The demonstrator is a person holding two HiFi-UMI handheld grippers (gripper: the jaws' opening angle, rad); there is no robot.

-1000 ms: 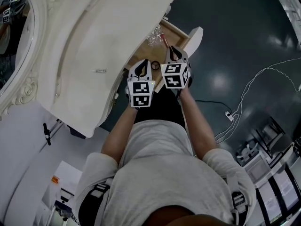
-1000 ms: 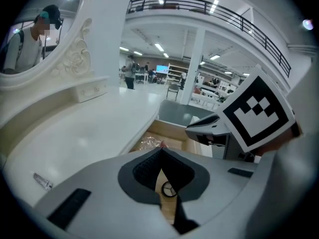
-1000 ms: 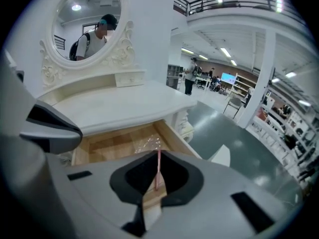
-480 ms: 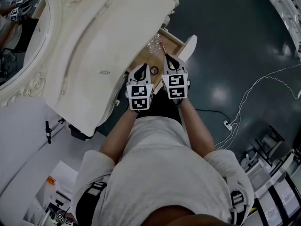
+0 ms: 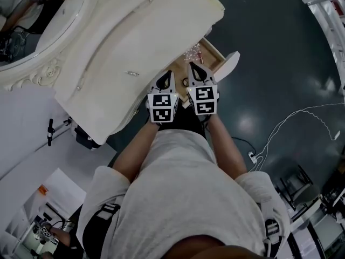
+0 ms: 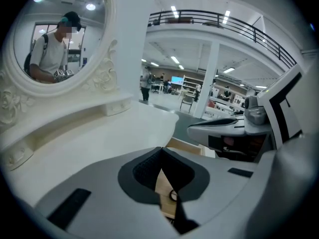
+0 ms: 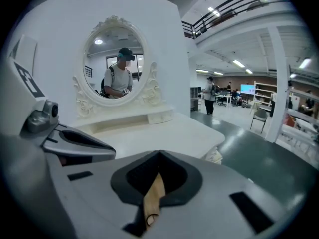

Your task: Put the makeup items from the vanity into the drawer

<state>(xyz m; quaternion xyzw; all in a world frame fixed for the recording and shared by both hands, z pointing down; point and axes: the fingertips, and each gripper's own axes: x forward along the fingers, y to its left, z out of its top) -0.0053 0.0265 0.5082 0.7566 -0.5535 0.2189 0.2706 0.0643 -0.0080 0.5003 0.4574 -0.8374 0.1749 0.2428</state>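
The cream vanity top (image 5: 124, 42) fills the upper left of the head view. A thin silvery item (image 5: 132, 73) lies on it. Past its front edge the wooden drawer (image 5: 218, 53) stands open, with a clear crinkly packet (image 5: 192, 53) and a black ring (image 5: 186, 82) inside. My left gripper (image 5: 167, 75) and right gripper (image 5: 193, 65) hover side by side over the drawer's near end, both shut and holding nothing. In the left gripper view, the wood and the ring (image 6: 173, 195) show under the shut left gripper (image 6: 162, 151). The right gripper (image 7: 159, 156) looks the same, over wood.
An oval mirror (image 5: 32, 7) in a carved frame stands at the vanity's back and reflects a person. The drawer's white front panel (image 5: 232, 63) sticks out over the dark floor (image 5: 280, 47). A white cable (image 5: 288, 120) trails on the right. A black clamp (image 5: 50, 131) sits lower left.
The head camera has swung, so the vanity and drawer sit further right and up in the picture. Both grippers stay shut over the drawer's near end, side by side.
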